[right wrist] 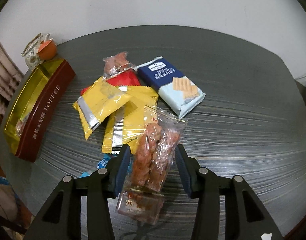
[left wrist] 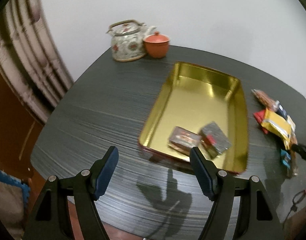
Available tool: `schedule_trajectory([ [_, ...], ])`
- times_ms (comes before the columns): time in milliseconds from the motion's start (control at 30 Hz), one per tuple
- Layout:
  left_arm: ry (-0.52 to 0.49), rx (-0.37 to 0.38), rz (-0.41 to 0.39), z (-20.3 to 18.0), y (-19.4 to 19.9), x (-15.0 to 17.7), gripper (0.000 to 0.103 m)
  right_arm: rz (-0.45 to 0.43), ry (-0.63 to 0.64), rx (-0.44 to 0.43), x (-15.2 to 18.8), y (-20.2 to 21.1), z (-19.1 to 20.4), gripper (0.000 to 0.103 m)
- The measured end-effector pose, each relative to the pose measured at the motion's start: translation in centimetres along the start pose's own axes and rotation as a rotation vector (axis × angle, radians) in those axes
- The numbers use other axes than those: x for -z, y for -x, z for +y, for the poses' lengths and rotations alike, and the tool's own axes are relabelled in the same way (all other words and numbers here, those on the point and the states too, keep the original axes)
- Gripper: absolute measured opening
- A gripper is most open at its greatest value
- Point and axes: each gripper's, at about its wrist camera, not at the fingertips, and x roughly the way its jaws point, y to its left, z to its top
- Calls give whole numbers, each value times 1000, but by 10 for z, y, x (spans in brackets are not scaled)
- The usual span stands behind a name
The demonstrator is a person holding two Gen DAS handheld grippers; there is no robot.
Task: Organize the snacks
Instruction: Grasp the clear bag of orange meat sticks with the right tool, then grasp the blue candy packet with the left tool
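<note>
In the right wrist view my right gripper stands open low over a snack pile, with a clear packet of orange pieces lying between its fingers, the pads not pressing on it. Behind it lie two yellow packets, a red one, a blue cracker pack and another clear packet. The gold-lined toffee tin sits to the left. In the left wrist view my left gripper is open and empty at the near end of the tin, which holds two small packets.
A patterned teapot and an orange lidded cup stand at the table's far corner by the white wall. The dark grey table has bare surface left of the tin. The snack pile lies right of the tin.
</note>
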Motion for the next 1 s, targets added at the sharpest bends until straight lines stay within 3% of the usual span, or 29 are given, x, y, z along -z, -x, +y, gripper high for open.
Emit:
schedule_trajectory([
  [333,-168,109,34,-88,2,7,74,-12,12,21,12,0,-19,36],
  [633,-359,287,73,-193,-1,15,74,-32,8,72,32,11,-58,35],
  [800,-382,357,133,-231,-13,13,74,-49,-1,84,39,13,-68,36],
  [1000,-401,381,178,-263,-27,11,74,-50,-1,75,43,13,-74,37],
])
